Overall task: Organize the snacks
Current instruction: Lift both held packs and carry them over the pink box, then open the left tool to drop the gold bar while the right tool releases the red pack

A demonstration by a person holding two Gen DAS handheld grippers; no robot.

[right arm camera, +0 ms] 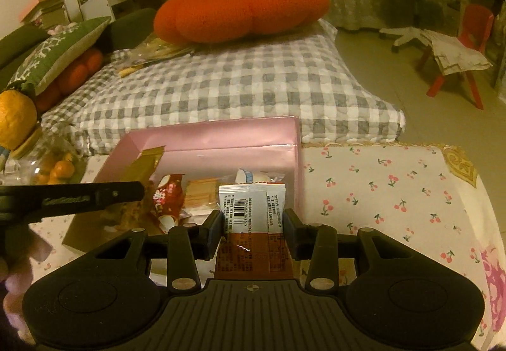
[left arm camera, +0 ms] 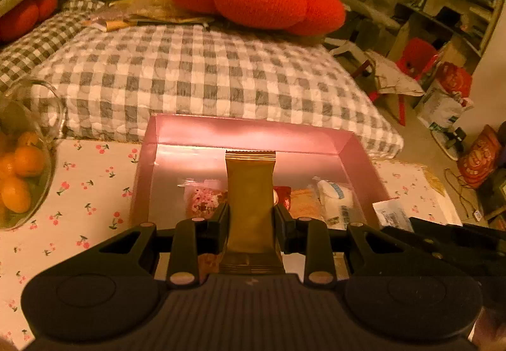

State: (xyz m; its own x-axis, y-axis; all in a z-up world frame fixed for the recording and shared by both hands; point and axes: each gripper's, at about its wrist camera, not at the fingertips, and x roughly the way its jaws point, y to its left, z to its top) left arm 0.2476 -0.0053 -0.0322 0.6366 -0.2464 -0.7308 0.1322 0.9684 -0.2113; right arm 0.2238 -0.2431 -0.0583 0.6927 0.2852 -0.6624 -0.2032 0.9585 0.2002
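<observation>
A: So, which step is this?

B: Loading. The left gripper [left arm camera: 251, 218] clamps a gold foil snack packet [left arm camera: 250, 192] over the pink cardboard box [left arm camera: 246, 132]; the right gripper [right arm camera: 253, 224] pinches a white-and-brown barcoded sachet [right arm camera: 251, 208] at the box's near right corner.

A: Next?

B: Probably lower both inside, then let go.

Left hand-held gripper [left arm camera: 251, 218] is built in matte black plastic; a ribbed dark grey centre plate is flanked by two rounded lobes with shallow circular recesses. Linkage arms with triangular cut-outs are pinned by silver round rivets. Fingers [left arm camera: 221, 221] are blocky black pads. Right hand-held gripper [right arm camera: 253, 221] is made the same: ribbed plate, a small cross-in-circle mark at its top edge, silver rivets, black fingers [right arm camera: 292, 224] with a bluish tint on the left pad. In the right wrist view, faint lettering is seen along the left gripper's side, unreadable.
</observation>
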